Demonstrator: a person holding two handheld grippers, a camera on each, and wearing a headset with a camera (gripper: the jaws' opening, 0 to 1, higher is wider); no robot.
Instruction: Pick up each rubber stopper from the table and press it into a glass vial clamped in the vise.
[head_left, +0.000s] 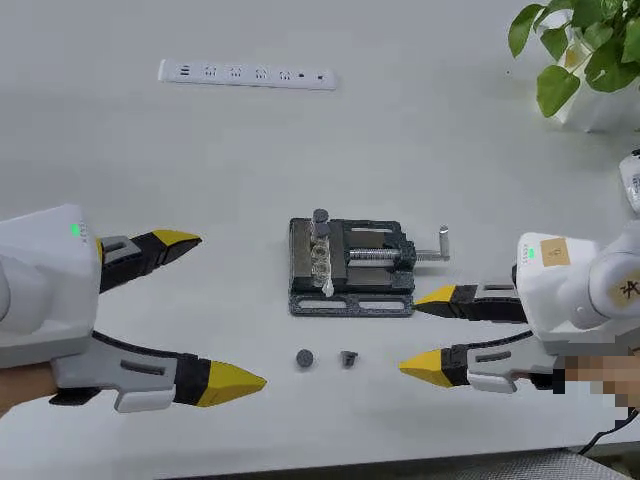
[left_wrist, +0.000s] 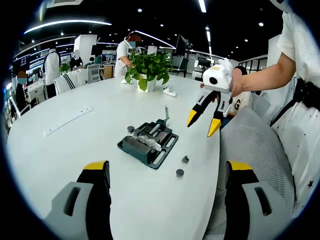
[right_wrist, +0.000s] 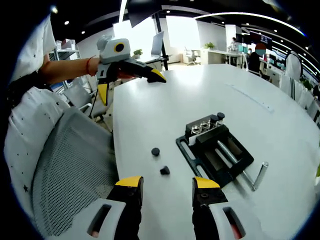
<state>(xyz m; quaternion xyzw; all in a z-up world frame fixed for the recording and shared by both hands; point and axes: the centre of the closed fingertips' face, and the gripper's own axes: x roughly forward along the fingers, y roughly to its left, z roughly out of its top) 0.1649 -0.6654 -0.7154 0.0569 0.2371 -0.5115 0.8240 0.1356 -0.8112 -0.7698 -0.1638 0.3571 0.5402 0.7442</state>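
Observation:
A black vise (head_left: 350, 265) sits mid-table and clamps a row of clear glass vials (head_left: 321, 264); the far vial carries a dark stopper (head_left: 321, 216). Two dark rubber stoppers lie loose in front of the vise: a round one (head_left: 305, 357) and a tipped one (head_left: 349, 357). My left gripper (head_left: 215, 310) hovers left of them, jaws wide open and empty. On the other side, my right gripper (head_left: 425, 332) is open too, its yellow tips pointing at the tipped stopper. The left gripper view has the vise (left_wrist: 148, 142) and both stoppers (left_wrist: 179, 172) ahead; the right gripper view shows them (right_wrist: 164, 170) close to its tips.
A white power strip (head_left: 247, 73) lies at the table's far side. A potted plant (head_left: 580, 50) stands at the far right corner. The table's front edge runs just below the stoppers, with a grey mesh chair (right_wrist: 75, 165) beyond it.

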